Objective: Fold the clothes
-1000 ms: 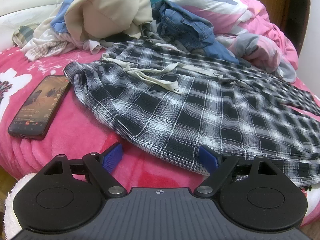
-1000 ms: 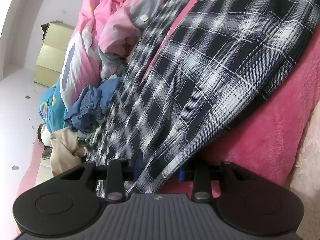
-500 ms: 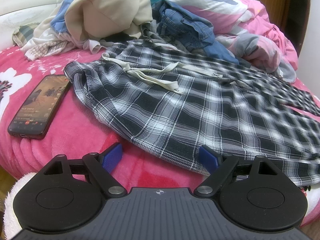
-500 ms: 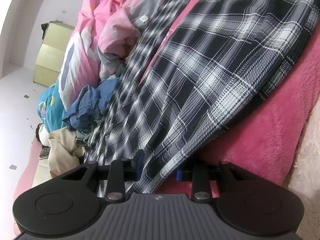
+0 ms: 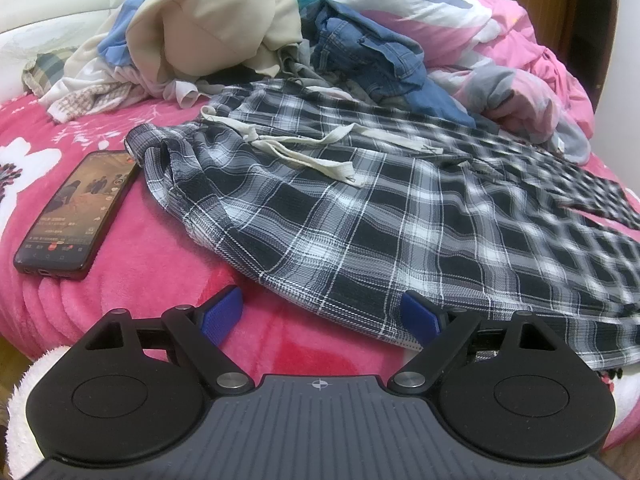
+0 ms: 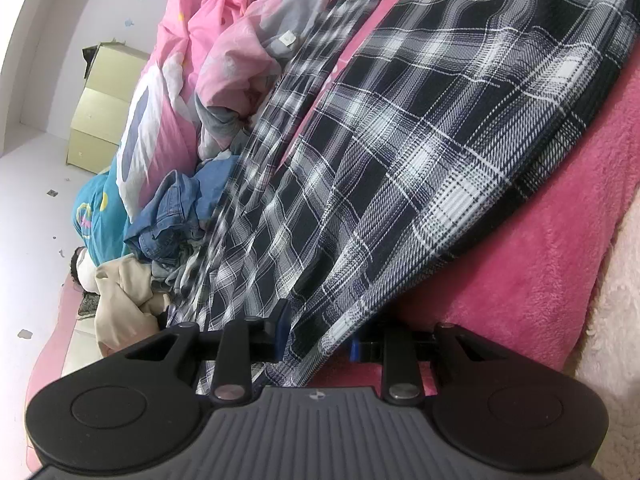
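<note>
We saw the plaid trousers [image 5: 360, 216] spread across the pink blanket [image 5: 152, 264], running from the centre out to three o'clock in the left wrist view, their pale drawstring [image 5: 304, 156] lying loose on top near the waistband. The left gripper [image 5: 322, 314] sat at six o'clock with its blue pads [image 5: 222, 312] spread wide — the hem of the trousers lay just in front of the right-hand pad, nothing pinched. A phone [image 5: 76, 216] lay face up at nine o'clock, just beside the waistband. A heap of clothes [image 5: 208, 32] and blue jeans [image 5: 372, 52] filled twelve o'clock, with a pink duvet [image 5: 520, 40] toward two.

In the right wrist view the right gripper [image 6: 316, 334] held a fold of the plaid trousers [image 6: 420, 140] between its narrowed jaws at six o'clock — the fabric ran up from there toward one. The right jaws were closing slowly, with cloth between them. A cardboard box [image 6: 104, 104] stood at ten o'clock.
</note>
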